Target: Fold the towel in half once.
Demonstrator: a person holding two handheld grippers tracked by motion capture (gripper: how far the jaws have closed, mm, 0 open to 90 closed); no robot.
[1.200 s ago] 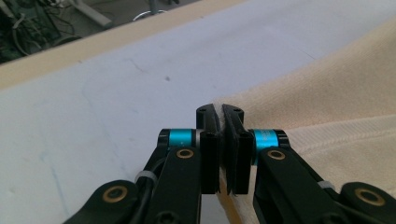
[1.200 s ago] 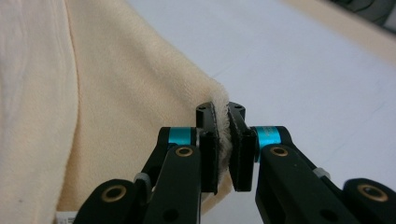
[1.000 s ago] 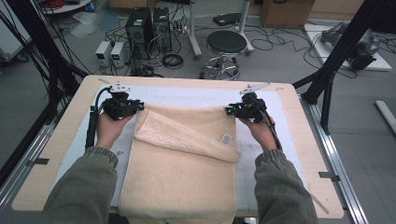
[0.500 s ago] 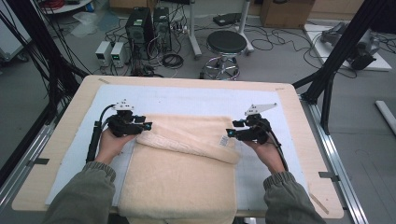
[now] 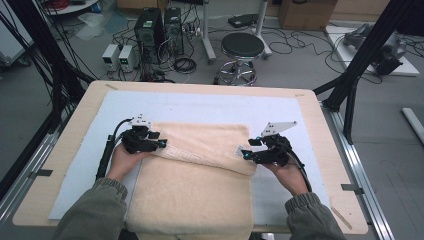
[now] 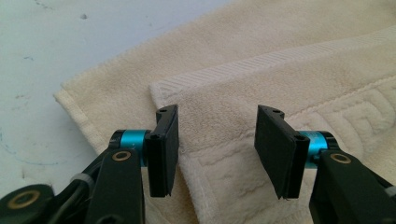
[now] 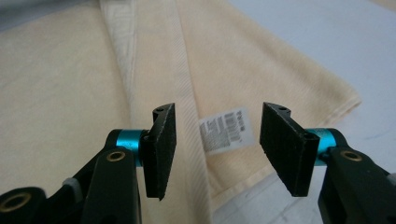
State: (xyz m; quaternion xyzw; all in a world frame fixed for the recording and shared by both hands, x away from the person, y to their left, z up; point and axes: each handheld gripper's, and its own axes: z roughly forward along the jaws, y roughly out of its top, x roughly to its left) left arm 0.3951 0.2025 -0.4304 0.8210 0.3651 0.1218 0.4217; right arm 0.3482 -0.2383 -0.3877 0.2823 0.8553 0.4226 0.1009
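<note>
A cream towel (image 5: pixel 200 185) is seen spread over the pale mat (image 5: pixel 200 107) on the bench (image 5: pixel 70 125), its near end draped over the bench's near edge and its far part folded back toward the person, so that a doubled band runs across the middle of the bench. The left gripper (image 5: pixel 161 144) is held at the left end of that fold — its jaws have just been opening, and in the left gripper view they are parted, with the folded corner of the towel (image 6: pixel 219 116) lying loose between and below them, pressed by neither. The gripper (image 6: pixel 217 140) is angled down onto the patterned border.

At the right end of the fold the right gripper (image 5: pixel 245 154) is held low beside the towel's edge. Its jaws have been opening too — in the right gripper view (image 7: pixel 217 144) they are released, wide apart, and a white label (image 7: pixel 226 130) sewn to the towel (image 7: pixel 65 93) is framed between them, untouched. Both hems of the fold are laid nearly flat on the lower layer.
</note>
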